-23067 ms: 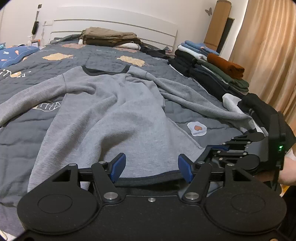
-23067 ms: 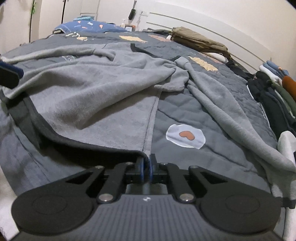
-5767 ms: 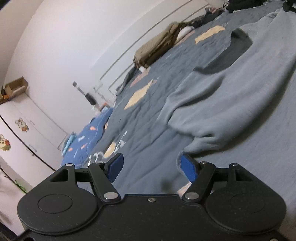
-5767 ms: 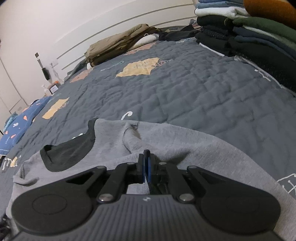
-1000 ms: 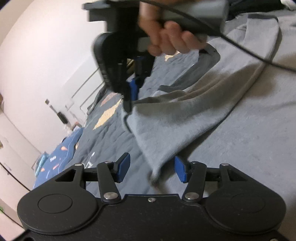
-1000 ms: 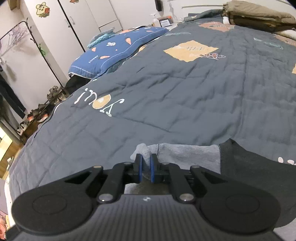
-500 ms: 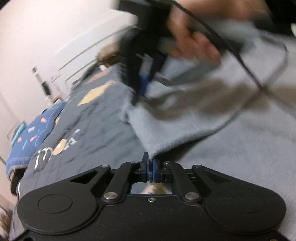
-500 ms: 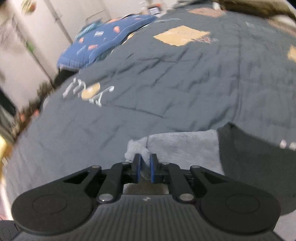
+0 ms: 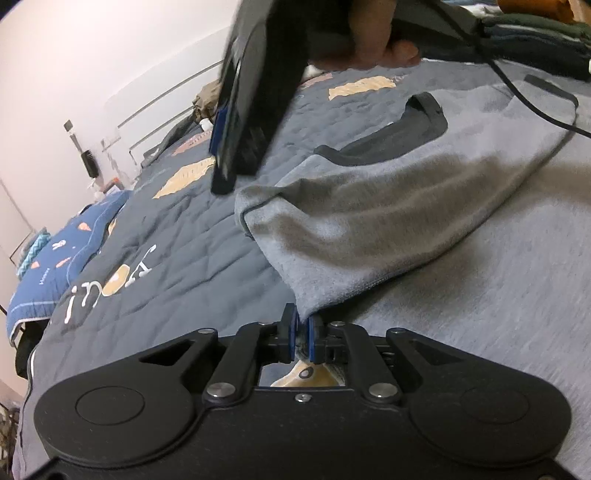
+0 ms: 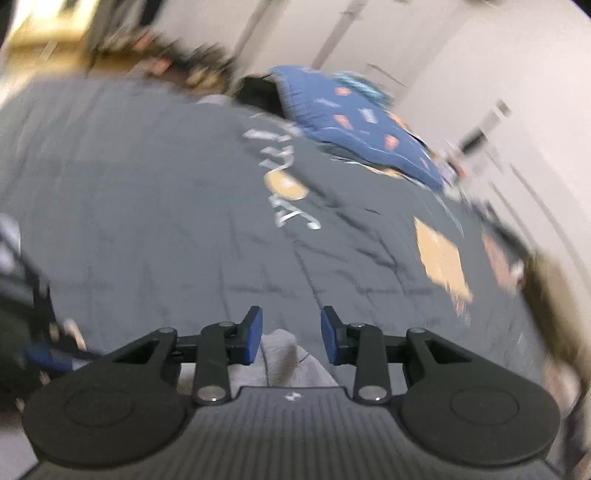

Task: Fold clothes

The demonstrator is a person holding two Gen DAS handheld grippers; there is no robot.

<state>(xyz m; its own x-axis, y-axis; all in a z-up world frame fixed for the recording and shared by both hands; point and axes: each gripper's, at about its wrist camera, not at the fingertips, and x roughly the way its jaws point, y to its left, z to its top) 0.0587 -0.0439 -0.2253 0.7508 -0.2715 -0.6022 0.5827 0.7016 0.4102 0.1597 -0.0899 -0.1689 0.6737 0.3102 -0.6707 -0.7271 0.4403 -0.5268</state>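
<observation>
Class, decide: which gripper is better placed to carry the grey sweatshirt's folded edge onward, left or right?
Left. The left gripper is shut on the grey sweatshirt edge; the right gripper has just been opening, fabric loose between its pads.

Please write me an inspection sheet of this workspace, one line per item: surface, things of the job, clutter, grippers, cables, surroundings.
Surface: dark grey quilted bedspread with orange patches and white lettering.
Job's things: grey sweatshirt lying on the bedspread, one edge folded over, dark collar visible.
Clutter: blue patterned pillow; folded clothes stack at the far side.
Grippers: left gripper jaws shut on the sweatshirt's folded edge; right gripper jaws have just been opening, fabric between them but not pressed.
Cables: black cable trailing from the right gripper across the sweatshirt.
Surroundings: white headboard, pale wall; right view blurred.
</observation>
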